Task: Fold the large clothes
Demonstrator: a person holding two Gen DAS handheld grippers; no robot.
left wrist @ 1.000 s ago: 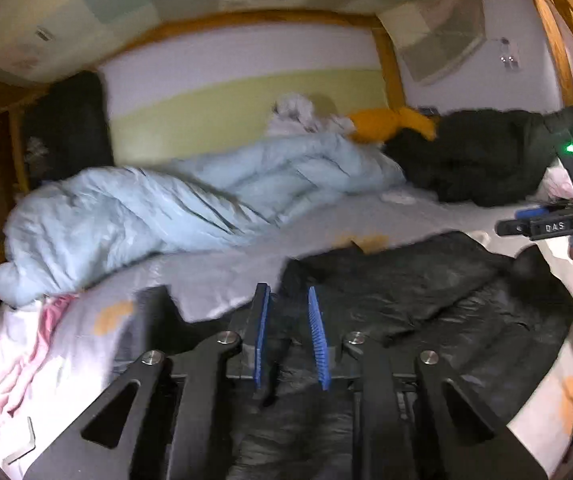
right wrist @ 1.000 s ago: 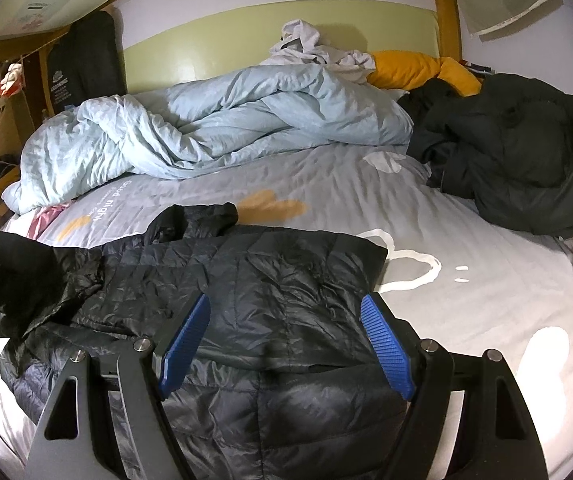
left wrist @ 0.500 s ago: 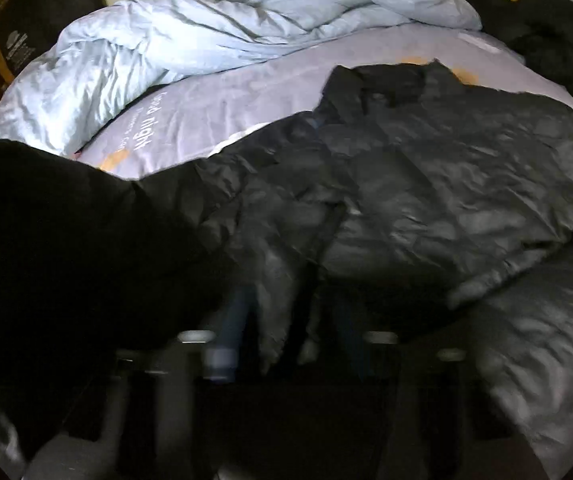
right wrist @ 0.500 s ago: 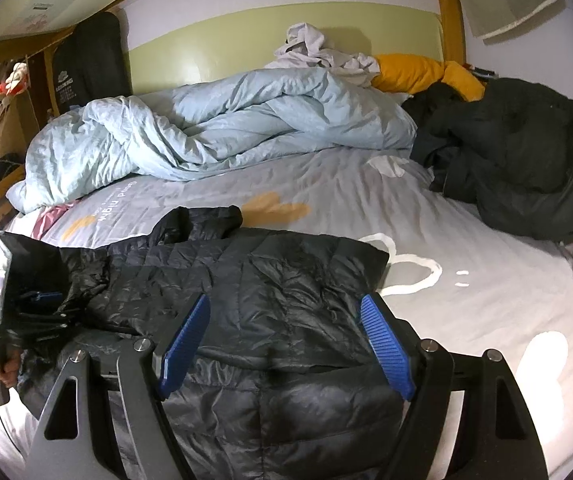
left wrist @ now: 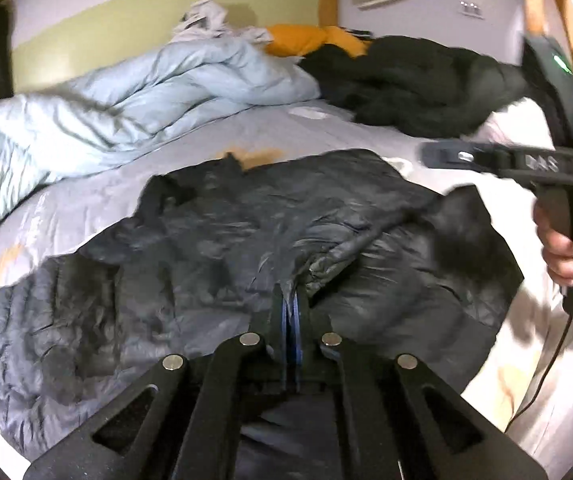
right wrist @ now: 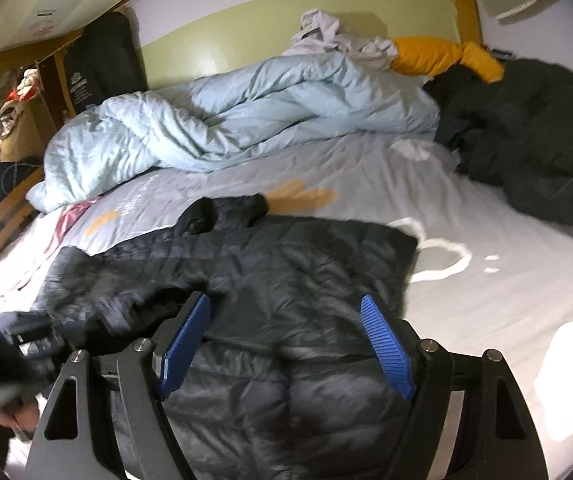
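A black quilted puffer jacket (left wrist: 246,240) lies spread on the grey bed sheet (left wrist: 86,196). It also shows in the right wrist view (right wrist: 306,272), collar toward the headboard. My left gripper (left wrist: 289,300) is shut on a fold of the jacket near its middle. My right gripper (right wrist: 286,320) is open and empty, hovering above the jacket's lower part. In the left wrist view the right gripper (left wrist: 518,160) shows at the right, held in a hand. The left gripper's body is a dark blur at the left edge of the right wrist view (right wrist: 6,340).
A crumpled light blue duvet (right wrist: 246,120) lies across the back of the bed. A dark coat (right wrist: 534,136) is heaped at the back right, with an orange pillow (right wrist: 438,56) behind it. A wooden bed rail (right wrist: 2,220) runs along the left.
My left gripper has closed on a fold of the jacket and carried the sleeve over its middle. My right gripper has stayed open above the jacket's lower part.
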